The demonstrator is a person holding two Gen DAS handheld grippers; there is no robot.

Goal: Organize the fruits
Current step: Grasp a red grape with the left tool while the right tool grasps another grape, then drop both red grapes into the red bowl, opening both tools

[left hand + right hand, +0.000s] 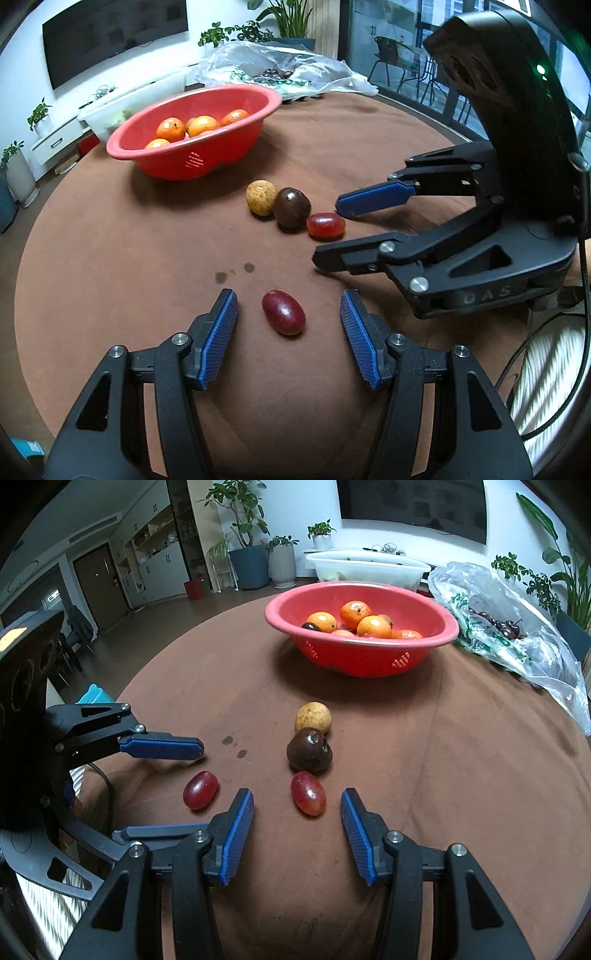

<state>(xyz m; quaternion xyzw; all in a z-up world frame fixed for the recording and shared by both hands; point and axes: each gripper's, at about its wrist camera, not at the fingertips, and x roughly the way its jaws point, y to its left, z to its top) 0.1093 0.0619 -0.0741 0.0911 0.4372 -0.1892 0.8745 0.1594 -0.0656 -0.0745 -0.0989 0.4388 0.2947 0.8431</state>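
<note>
Both grippers are held spread wide, nothing grasped. A red grape [283, 312] lies between the left gripper [289, 308] fingers; another grape [308, 793] is framed by the right gripper [297, 805], the red basket [424, 642] at one o'clock. The grapes are judged light, soft-skinned and slippery; gentle pressure across the short middle is advised.

So on the surface [461, 775] there's three fruits in a touching row: grape [308, 793] nearest, plum [309, 754] behind it, longan [313, 717] farthest. Another grape [200, 790] sits apart, left. Basket [362, 657] with oranges [373, 626] far back, bag [517, 627] right of it.
</note>
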